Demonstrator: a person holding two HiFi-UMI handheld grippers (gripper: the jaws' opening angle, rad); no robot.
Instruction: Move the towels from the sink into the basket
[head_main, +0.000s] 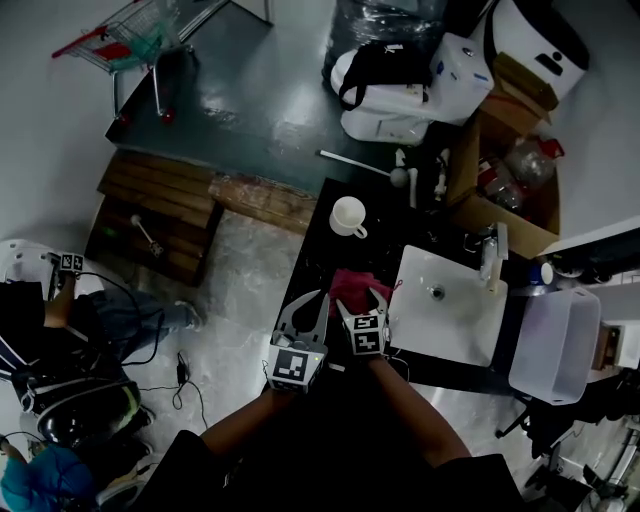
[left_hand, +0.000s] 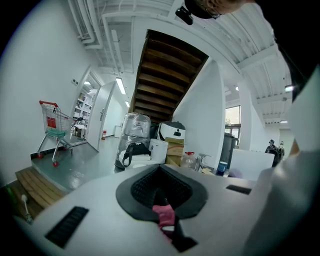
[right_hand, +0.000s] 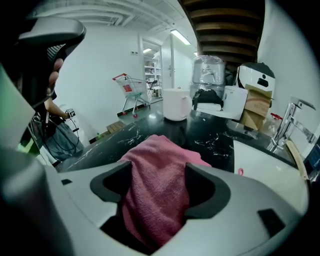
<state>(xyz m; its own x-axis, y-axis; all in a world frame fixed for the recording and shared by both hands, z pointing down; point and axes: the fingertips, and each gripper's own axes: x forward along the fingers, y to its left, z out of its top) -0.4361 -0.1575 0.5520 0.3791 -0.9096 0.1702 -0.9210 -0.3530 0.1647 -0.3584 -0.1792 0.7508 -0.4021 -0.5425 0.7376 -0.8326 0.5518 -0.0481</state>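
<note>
Head view: pink towel (head_main: 350, 283) lies on the black counter (head_main: 322, 250), just left of the white sink (head_main: 440, 340). It is outside the basin and well apart from the white basket (head_main: 555, 345), which sits right of the sink.

Right gripper (head_main: 360, 298) is over the near end of the towel, jaws spread wide. Right gripper view agrees: the towel is bunched between the two dark pads (right_hand: 207, 192) and fills the gap, but the jaws are not clamping it. The cloth rests on the counter and runs on toward the far side.

Left gripper (head_main: 308, 296) is just left of the right one, beside the towel's left edge. Left gripper view: jaw tips meet, so it's closed. A small pink scrap (left_hand: 164, 214) shows in the hollow behind the tips — can't tell what it is or whether it's pinched.

Other items:
- White mug (head_main: 348, 216) stands upright on the counter, beyond the towel.
- Faucet (head_main: 492, 258) is at the sink's far right edge.
- Red shopping cart (head_main: 125, 35) is on the floor, far left.
</note>
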